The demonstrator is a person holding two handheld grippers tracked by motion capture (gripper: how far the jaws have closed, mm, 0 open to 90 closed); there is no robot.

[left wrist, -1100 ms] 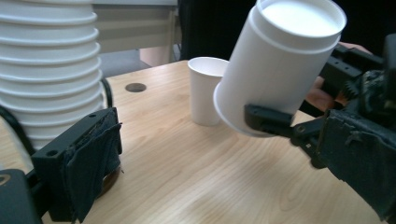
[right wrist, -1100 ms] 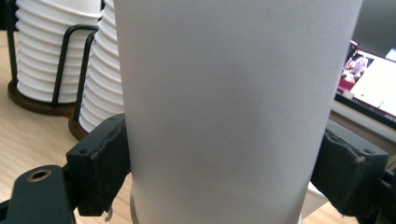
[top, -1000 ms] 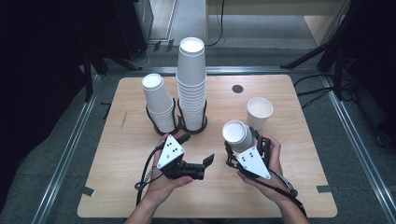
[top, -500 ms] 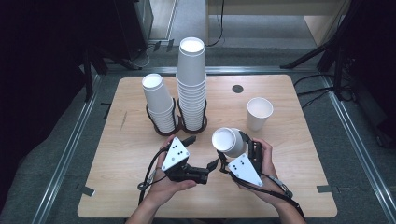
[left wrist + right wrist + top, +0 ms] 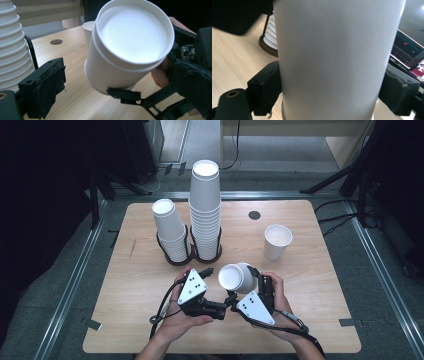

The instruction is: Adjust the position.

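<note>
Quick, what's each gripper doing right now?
Left gripper: open, holding nothing.
Right gripper: shut on nested white paper cups, tilted toward the left gripper.

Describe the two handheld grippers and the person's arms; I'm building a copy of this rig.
Both the left gripper and the right gripper are black, each topped by a grey three-cornered plate with black dots. Their jaws carry worn dark pads. Thin black cables trail back from them. The forearms are bare, with no sleeves or gloves.

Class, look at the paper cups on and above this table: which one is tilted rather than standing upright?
The paper cup clamped in the right gripper; it is tipped, lifted off the table.
</note>
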